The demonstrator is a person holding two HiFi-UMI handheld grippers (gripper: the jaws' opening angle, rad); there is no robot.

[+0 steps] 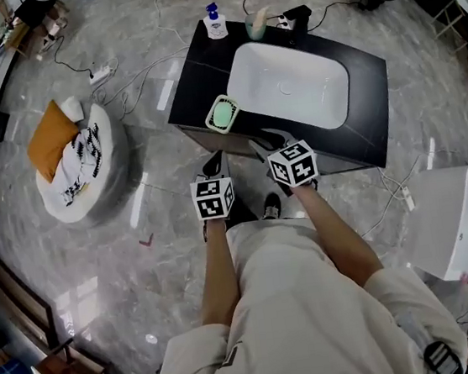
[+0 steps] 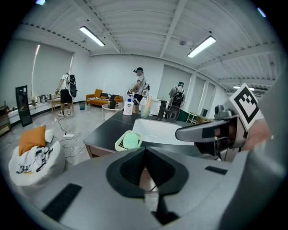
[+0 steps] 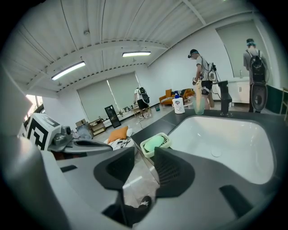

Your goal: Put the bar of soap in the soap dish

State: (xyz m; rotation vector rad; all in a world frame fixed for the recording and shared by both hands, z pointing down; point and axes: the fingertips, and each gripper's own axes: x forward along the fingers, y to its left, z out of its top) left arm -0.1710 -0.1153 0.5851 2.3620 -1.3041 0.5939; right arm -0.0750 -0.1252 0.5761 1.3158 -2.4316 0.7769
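A green bar of soap [image 1: 223, 114] lies in the pale slotted soap dish [image 1: 210, 124] at the front left corner of the black counter [image 1: 195, 76]. Both grippers hang in front of the counter, short of the dish and touching nothing. My left gripper [image 1: 212, 169] has its pads meeting at the tips, with nothing between them [image 2: 144, 155]. My right gripper [image 1: 269, 142] shows a clear gap between its pads [image 3: 144, 155], and that gap is empty. Past the jaws, the soap [image 2: 130, 140] [image 3: 155, 143] is seen resting in the dish [image 2: 119, 144] [image 3: 146, 149].
A white sink basin [image 1: 289, 86] fills the counter's middle. A soap dispenser [image 1: 215, 23], a cup [image 1: 256, 25] and a black faucet [image 1: 297, 15] stand at its back edge. A beanbag with an orange cushion [image 1: 79, 163] and cables lie on the floor at left. Several people stand far off.
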